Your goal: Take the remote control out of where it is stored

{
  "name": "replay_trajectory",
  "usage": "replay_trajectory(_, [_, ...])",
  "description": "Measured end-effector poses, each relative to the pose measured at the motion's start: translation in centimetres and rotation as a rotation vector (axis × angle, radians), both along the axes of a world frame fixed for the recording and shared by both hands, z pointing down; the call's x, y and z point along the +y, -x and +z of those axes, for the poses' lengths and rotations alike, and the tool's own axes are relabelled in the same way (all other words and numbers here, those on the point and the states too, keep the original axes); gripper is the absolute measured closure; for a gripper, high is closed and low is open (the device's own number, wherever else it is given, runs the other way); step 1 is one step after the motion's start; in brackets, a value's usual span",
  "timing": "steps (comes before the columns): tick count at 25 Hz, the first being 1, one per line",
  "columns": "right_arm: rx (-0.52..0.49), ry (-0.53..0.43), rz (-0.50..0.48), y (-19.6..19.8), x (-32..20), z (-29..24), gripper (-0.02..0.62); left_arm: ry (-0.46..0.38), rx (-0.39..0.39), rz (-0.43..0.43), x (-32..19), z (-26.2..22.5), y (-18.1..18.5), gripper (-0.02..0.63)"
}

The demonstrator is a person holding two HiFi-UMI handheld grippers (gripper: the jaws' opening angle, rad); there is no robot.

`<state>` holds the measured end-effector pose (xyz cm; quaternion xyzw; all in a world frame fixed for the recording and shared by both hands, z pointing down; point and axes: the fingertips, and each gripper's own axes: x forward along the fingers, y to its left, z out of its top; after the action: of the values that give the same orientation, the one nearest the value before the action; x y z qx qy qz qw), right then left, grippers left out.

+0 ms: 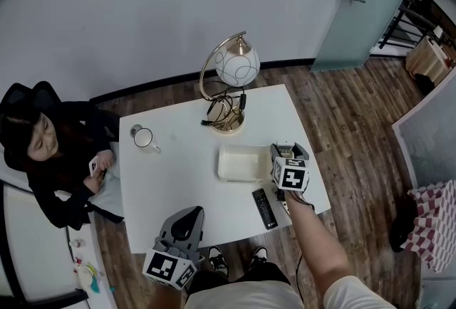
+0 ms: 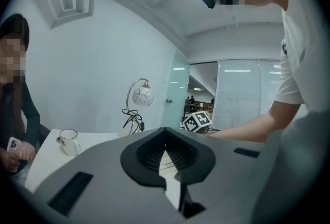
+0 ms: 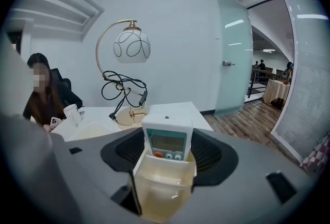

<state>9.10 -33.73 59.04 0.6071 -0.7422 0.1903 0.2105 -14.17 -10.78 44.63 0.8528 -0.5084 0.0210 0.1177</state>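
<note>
The right tongs (image 3: 166,163) are clenched on a clear holder (image 3: 164,187), held above the table (image 1: 178,179). A white remote (image 3: 167,138) stands upright in the holder, its screen and buttons showing above the rim. A tray (image 1: 244,163) lies just left of these tongs, and a black remote (image 1: 264,207) lies on the table near them. The left tongs (image 1: 182,229) are closed on nothing, at the table's near edge, well apart from the right ones.
</note>
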Motion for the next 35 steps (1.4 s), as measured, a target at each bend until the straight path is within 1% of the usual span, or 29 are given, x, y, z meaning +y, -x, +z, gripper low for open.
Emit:
replay_trajectory(3, [-0.009, -0.020, 0.004, -0.2, 0.1, -0.8, 0.307, -0.002, 0.001, -0.001, 0.0, -0.1, 0.0, 0.600])
replay_trajectory(8, [0.002, -0.089, -0.029, -0.1, 0.4, -3.4, 0.308, -0.009, 0.002, -0.004, -0.1, -0.3, 0.0, 0.600])
replay_trajectory(17, [0.011, -0.236, -0.131, 0.1, 3.0, -9.8, 0.310, -0.020, 0.012, -0.016, 0.1, -0.8, 0.3, 0.600])
replay_trajectory(21, [-0.013, -0.266, -0.166, 0.1, 4.8, -11.5, 0.310, -0.027, 0.017, -0.016, 0.3, -0.9, 0.2, 0.600])
replay_trajectory(24, [-0.034, -0.275, -0.194, 0.3, 6.4, -12.3, 0.311, -0.031, 0.019, -0.015, 0.6, -1.0, 0.2, 0.600])
replay_trajectory(28, [-0.058, -0.274, -0.254, 1.2, 9.0, -13.2, 0.311, -0.039, 0.023, -0.019, 0.9, -1.2, 0.2, 0.600])
replay_trajectory(31, [-0.075, -0.252, -0.315, 2.2, 11.5, -13.5, 0.311, -0.043, 0.025, -0.024, 1.2, -1.4, 0.4, 0.600])
replay_trajectory(35, [-0.087, -0.199, -0.405, 3.9, 14.8, -12.8, 0.311, -0.043, 0.024, -0.033, 1.6, -1.4, 0.8, 0.600])
